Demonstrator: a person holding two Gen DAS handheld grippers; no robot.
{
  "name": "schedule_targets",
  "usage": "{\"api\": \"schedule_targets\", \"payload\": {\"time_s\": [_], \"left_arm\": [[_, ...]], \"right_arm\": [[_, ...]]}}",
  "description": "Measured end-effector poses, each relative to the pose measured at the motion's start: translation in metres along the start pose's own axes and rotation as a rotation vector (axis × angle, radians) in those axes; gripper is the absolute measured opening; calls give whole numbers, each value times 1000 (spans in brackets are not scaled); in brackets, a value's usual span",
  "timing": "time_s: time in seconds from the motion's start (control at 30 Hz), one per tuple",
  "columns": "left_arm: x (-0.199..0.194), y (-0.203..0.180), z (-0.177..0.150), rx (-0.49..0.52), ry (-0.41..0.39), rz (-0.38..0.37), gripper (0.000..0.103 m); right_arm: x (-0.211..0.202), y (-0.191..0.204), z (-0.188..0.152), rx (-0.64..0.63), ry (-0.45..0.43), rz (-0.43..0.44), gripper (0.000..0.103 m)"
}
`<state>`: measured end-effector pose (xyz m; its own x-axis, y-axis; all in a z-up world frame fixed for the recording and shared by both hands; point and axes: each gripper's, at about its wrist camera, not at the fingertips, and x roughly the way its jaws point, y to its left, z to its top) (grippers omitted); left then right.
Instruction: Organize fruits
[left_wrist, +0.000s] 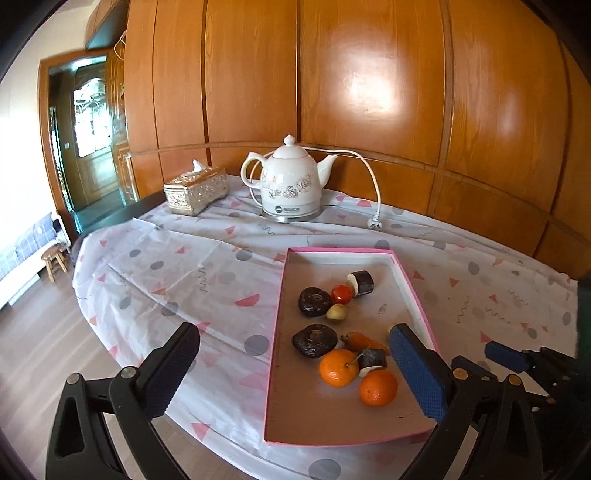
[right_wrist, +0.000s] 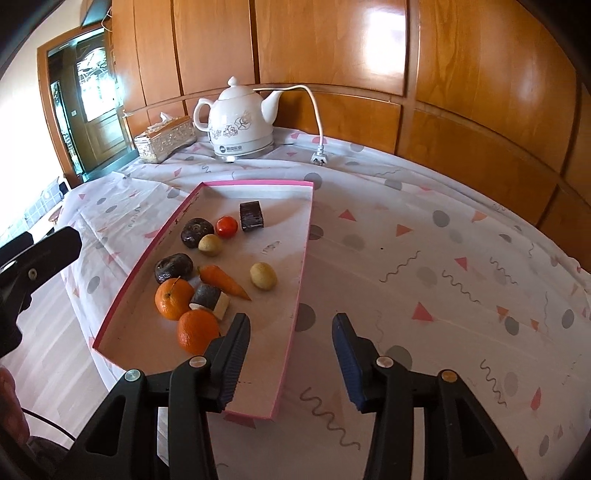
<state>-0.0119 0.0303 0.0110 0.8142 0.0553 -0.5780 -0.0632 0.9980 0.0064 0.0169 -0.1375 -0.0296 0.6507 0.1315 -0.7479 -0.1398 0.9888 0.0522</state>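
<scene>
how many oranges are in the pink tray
2. One orange lies near the tray's left wall, touching the dark cut piece. The other orange sits nearest the camera, just ahead of the right tongs' left finger. None seems hidden.

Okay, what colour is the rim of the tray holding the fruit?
Pink. The tray rim is pink with a pale inside, clearest in the right wrist view.

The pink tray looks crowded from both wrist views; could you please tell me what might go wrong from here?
1. The two oranges touch a dark cut piece; grasping one may roll the other.
2. The right gripper, jaws open, straddles the pink tray wall and could snag it.
3. The kettle cord lies loose behind.
</scene>
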Motion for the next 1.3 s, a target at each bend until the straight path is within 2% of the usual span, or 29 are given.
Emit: {"api": "schedule_targets", "payload": {"time_s": [0.37,1.3], "left_arm": [[2,6,-3,-28,20,26,103],[3,16,-5,-56,28,32,103]], "right_arm": [[-6,-2,0,21,-19,-10,47],[-4,13,-1,-8,-22,-11,47]]}}
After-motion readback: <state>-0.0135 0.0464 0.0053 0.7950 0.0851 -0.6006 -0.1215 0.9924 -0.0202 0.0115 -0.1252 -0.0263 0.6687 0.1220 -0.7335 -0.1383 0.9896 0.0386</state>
